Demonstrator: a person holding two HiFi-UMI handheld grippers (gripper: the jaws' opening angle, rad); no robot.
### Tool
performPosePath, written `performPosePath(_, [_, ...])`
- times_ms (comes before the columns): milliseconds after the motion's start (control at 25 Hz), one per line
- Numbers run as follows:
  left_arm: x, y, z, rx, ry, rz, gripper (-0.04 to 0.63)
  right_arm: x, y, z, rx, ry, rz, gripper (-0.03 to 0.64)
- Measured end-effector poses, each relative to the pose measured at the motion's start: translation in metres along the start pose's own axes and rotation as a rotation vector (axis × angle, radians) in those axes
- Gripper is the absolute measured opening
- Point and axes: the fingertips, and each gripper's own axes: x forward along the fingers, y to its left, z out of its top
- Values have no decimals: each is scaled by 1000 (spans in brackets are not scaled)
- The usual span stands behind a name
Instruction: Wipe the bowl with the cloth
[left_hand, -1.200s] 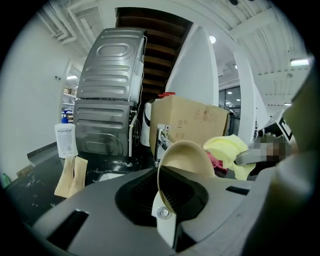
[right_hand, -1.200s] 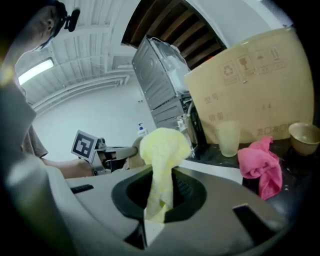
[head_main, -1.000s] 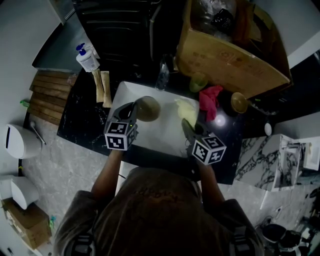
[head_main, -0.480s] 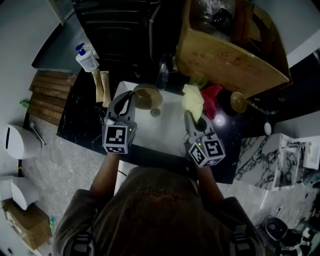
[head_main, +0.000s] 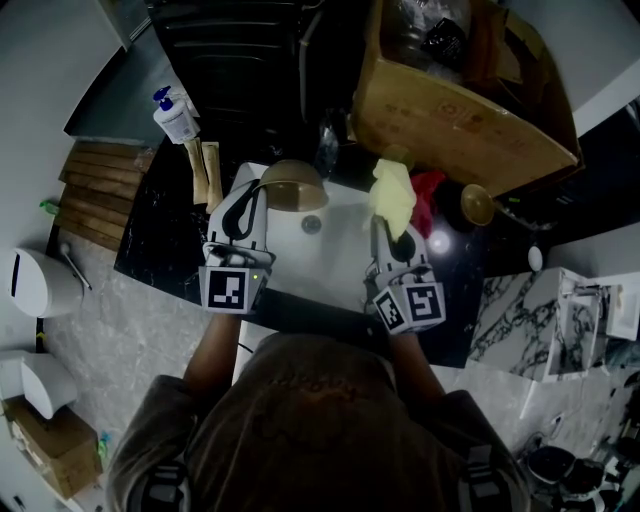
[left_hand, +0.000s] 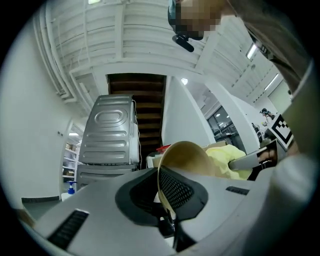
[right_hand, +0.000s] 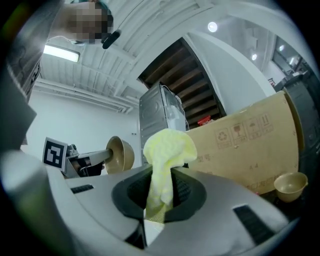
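Note:
My left gripper (head_main: 262, 190) is shut on the rim of a tan bowl (head_main: 291, 186), held up above the white sink (head_main: 335, 262); in the left gripper view the bowl (left_hand: 182, 159) stands on edge between the jaws. A yellow cloth (head_main: 393, 194) is clamped in my right gripper (head_main: 385, 228) and bunches upward out of the jaws in the right gripper view, cloth (right_hand: 166, 159). Bowl and cloth are level and apart, with a gap over the sink drain (head_main: 311, 225).
A large cardboard box (head_main: 462, 110) stands behind the sink. A red cloth (head_main: 430, 190) and a second tan bowl (head_main: 477, 204) lie on the black counter at the right. A soap dispenser (head_main: 175, 117) stands at the back left.
Both grippers have lifted and tipped upward, carrying the bowl and the cloth away from the sink floor toward its back edge. The drain now shows between them.

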Motion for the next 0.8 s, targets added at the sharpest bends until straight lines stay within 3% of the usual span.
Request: performPosePath(800, [-5,0,-3,-84,7,9,21,-1,-6,0,-29,-4,-62,26])
